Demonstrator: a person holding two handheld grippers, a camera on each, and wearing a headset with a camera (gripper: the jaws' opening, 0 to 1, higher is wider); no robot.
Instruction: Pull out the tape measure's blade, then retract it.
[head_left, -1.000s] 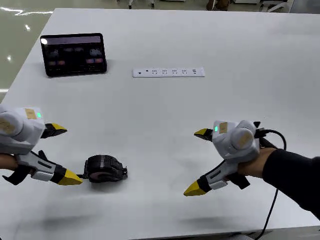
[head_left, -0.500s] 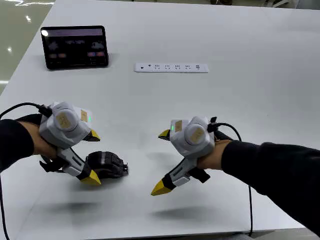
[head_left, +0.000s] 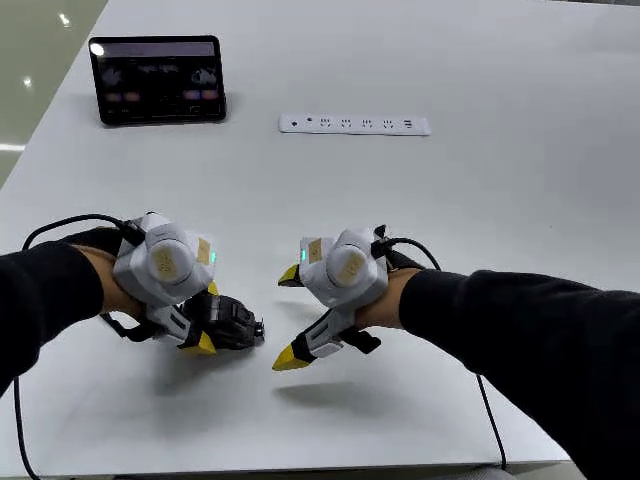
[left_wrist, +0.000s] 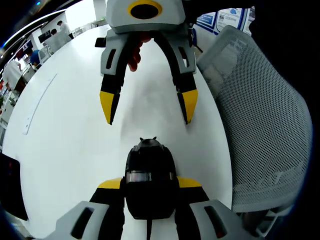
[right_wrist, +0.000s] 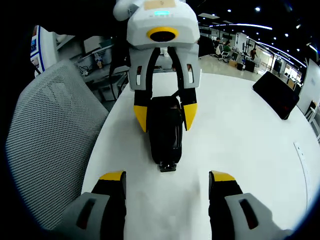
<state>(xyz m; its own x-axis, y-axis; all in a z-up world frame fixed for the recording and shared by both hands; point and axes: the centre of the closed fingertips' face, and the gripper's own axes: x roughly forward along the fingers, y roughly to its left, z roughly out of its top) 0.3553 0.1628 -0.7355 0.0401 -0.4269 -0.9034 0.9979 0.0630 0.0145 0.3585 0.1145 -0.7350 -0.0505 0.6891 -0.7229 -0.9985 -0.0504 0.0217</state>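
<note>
The tape measure (head_left: 228, 320) sits on the white table (head_left: 480, 200), near the front edge and left of centre. The left gripper (head_left: 208, 317) is clamped on it, with a yellow tip pressed against each side of the black case. In the left gripper view the tape measure (left_wrist: 150, 180) is snug between those jaws, its blade end pointing at the right gripper (left_wrist: 147, 107).

The right gripper (head_left: 290, 316) is just beside the tape measure, facing its blade end. Its jaws are spread wide with nothing in them, and it isn't touching the tape measure. The blade looks fully wound in.

Further back on the table are a tablet (head_left: 157, 80) and a power strip (head_left: 354, 125). A mesh chair (left_wrist: 260, 130) stands by the table edge.
</note>
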